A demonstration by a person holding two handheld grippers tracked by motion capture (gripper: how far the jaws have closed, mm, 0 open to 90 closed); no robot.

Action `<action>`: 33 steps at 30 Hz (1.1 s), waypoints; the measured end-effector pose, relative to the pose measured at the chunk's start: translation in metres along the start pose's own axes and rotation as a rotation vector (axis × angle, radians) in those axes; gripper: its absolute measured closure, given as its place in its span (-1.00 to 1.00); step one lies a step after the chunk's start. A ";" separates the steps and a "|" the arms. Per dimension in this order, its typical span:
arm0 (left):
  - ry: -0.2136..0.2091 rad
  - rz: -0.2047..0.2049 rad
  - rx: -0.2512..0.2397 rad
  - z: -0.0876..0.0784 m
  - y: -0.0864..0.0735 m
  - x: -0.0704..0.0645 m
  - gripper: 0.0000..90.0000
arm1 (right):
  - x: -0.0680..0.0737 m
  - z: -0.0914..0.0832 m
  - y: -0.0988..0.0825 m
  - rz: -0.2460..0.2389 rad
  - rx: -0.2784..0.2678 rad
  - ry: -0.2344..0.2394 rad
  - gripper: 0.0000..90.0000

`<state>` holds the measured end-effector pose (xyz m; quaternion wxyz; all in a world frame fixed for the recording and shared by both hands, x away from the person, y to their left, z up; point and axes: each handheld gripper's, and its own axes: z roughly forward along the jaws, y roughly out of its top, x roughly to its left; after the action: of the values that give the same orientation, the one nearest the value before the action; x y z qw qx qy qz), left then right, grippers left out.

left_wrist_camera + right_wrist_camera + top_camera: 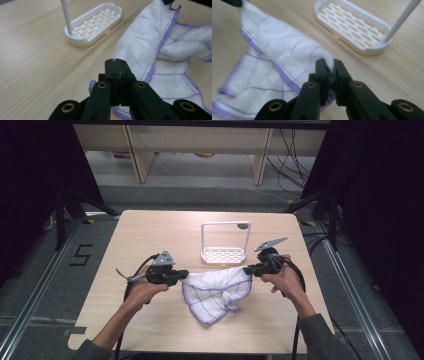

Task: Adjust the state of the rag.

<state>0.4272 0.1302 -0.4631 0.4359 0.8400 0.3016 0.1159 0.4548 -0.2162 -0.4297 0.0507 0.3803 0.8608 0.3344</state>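
Observation:
A white cloth with purple stitched lines and edging hangs stretched between my two grippers above the wooden table. My left gripper is shut on the cloth's left corner; in the left gripper view the jaws are pressed together with the cloth running off to the right. My right gripper is shut on the opposite corner; in the right gripper view a fold of cloth bulges between its jaws. The lower part of the cloth droops onto the table.
A white slotted rack with a tall wire frame stands just behind the cloth, mid-table; the rack and its base also lie close ahead of each gripper. Table edges lie near on the right. Black stands and cables surround the table.

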 end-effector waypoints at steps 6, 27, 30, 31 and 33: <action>0.003 0.035 0.045 0.020 -0.007 -0.008 0.66 | -0.028 0.042 0.003 0.017 0.094 -0.065 0.57; -0.113 0.066 0.051 -0.008 -0.039 -0.095 -0.07 | 0.018 -0.033 -0.058 -0.011 -0.059 -0.119 -0.01; -0.109 0.082 0.072 0.002 -0.040 -0.101 -0.09 | 0.020 -0.019 -0.060 -0.012 -0.034 -0.100 -0.05; -0.111 0.090 0.078 0.005 -0.041 -0.101 -0.10 | 0.020 -0.015 -0.060 -0.008 -0.010 -0.094 -0.03; -0.103 0.098 0.076 0.009 -0.041 -0.102 -0.07 | 0.020 -0.009 -0.061 -0.010 -0.005 -0.093 0.08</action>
<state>0.3336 0.0802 -0.4938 0.4125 0.8746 0.2413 0.0821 0.3998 -0.2370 -0.4570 0.0932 0.3908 0.8587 0.3182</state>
